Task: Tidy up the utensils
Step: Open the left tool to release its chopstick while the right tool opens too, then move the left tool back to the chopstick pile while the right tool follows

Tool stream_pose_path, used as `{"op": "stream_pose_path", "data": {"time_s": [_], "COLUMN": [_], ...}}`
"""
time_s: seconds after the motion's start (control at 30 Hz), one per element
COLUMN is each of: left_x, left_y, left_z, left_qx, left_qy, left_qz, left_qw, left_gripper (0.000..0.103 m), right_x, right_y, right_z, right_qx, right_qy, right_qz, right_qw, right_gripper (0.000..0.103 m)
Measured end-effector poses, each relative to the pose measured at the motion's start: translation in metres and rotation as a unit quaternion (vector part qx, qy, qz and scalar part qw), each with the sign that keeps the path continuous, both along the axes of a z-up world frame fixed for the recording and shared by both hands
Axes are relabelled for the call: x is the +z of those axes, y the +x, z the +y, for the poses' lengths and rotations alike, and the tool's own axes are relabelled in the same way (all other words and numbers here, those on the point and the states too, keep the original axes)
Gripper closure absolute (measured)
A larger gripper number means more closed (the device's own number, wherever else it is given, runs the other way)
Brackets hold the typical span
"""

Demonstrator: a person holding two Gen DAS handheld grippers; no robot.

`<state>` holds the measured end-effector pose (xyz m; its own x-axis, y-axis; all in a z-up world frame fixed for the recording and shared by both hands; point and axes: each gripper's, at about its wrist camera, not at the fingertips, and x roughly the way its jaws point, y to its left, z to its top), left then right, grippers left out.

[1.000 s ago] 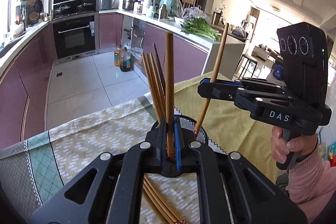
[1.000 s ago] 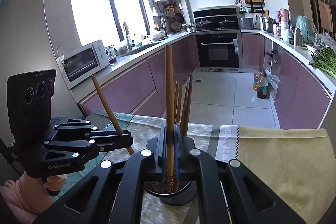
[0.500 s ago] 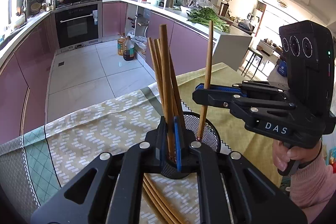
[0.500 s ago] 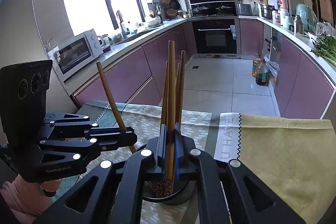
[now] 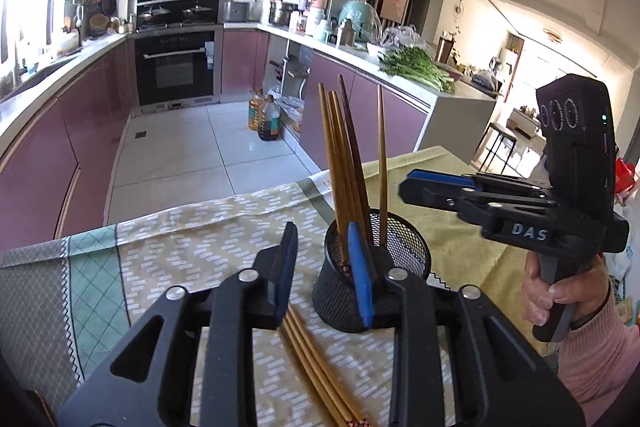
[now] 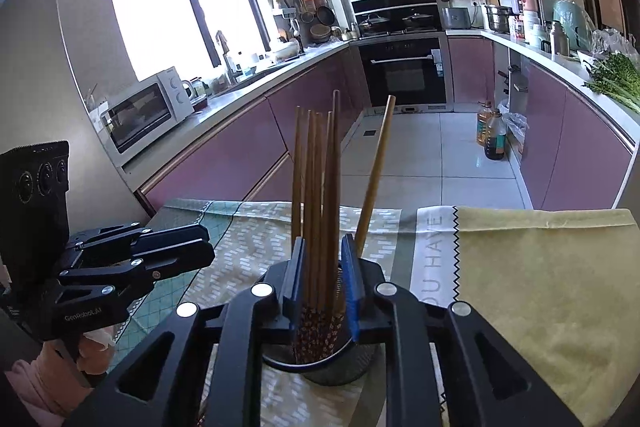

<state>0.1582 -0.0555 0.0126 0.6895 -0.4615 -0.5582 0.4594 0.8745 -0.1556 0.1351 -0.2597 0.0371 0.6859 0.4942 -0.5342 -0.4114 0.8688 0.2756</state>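
The loose chopsticks [image 5: 320,371] lying on the desk [image 5: 208,243] are running out past the bottom edge of the left wrist view, their far ends passing under the left tongs [image 5: 324,267]. The right tongs [image 6: 324,267] are covering the front wall of the mesh holder [image 6: 320,367], so where the chopstick tips are resting inside cannot be told. The hand [image 5: 560,291] gripping the right tongs is being cut off at the sleeve by the frame's edge.

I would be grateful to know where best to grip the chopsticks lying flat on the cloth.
Grip the loose chopsticks at mid-shaft from above, jaws across their width: they lie flat, bundled side by side beside the mesh holder, offering only thin rounded tops.
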Motion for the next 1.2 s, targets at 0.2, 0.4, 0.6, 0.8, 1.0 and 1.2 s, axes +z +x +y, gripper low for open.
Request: {"op": "stream_pose_path", "data": {"time_s": [0.2,0.4,0.6,0.8,1.0,1.2], "left_x": [-0.007,-0.034,-0.064,-0.083,-0.090,-0.095], "left_y": [-0.033,-0.053,-0.061,-0.059,-0.058,-0.057], "left_z": [0.025,0.048,0.062,0.065,0.060,0.059], "left_qx": [0.016,0.034,0.048,0.055,0.047,0.048], "left_qy": [-0.003,-0.002,0.001,0.003,0.004,0.003], "left_qz": [-0.016,0.016,0.059,0.089,0.099,0.109], "left_qw": [0.9997,0.9993,0.9971,0.9945,0.9940,0.9928], "left_gripper": [0.070,0.069,0.069,0.069,0.069,0.069], "right_x": [0.002,-0.033,-0.078,-0.103,-0.106,-0.112], "right_y": [-0.045,-0.065,-0.064,-0.065,-0.072,-0.073], "right_z": [0.011,0.036,0.059,0.076,0.085,0.083], "right_qx": [0.056,0.100,0.107,0.110,0.105,0.102], "right_qy": [0.007,-0.006,-0.021,-0.043,-0.064,-0.063], "right_qz": [-0.030,0.016,0.088,0.123,0.121,0.132], "right_qw": [0.998,0.995,0.990,0.985,0.985,0.984], "right_gripper": [0.067,0.066,0.066,0.067,0.067,0.068]}}
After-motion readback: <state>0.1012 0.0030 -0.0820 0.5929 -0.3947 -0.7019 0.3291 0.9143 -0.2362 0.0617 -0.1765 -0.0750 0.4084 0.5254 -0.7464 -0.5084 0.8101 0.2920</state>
